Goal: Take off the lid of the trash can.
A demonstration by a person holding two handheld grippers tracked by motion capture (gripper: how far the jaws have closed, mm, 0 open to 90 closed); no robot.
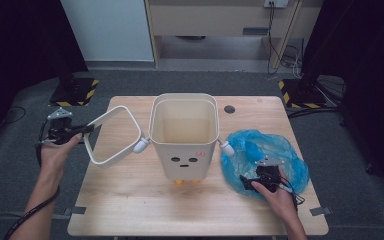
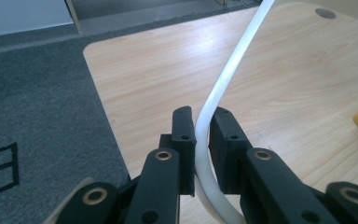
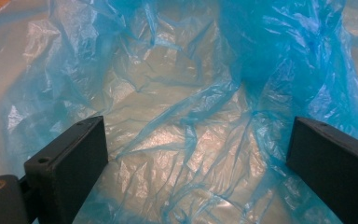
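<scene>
**Left gripper clamped on bin's rim frame, right gripper spread over blue bag**

Cream bin (image 1: 183, 137) stands upright in the middle of the wooden tabletop (image 1: 130, 210), open top, small face print on the front wall, two orange feet at the base. A white rim frame (image 1: 111, 135) hangs off the bin's left side, attached near a rounded hinge knob at the bin's upper left corner, and tilts out over the left part of the tabletop. A matching knob sticks out at the bin's upper right corner.

Left gripper (image 1: 87, 129) sits at the left tabletop edge, held in the person's left hand (image 1: 56, 150), jaws closed together on the frame's outer corner. In the left gripper view the left gripper (image 2: 203, 125) pinches the thin white bar of the rim frame (image 2: 223, 79) between both pads; the bar curves up and away across the wood. An orange foot shows at that view's right edge.

Blue plastic bag (image 1: 265, 152) lies crumpled on the right side of the tabletop, just beside the bin, touching the right knob area. Right gripper (image 1: 250, 182) rests on the bag's near part, held by the right hand (image 1: 276, 196). In the right gripper view the right gripper (image 3: 198, 154) has its jaws wide apart, with wrinkled blue plastic bag (image 3: 186, 93) film lying between and beyond them; pads not pressing on it.
</scene>
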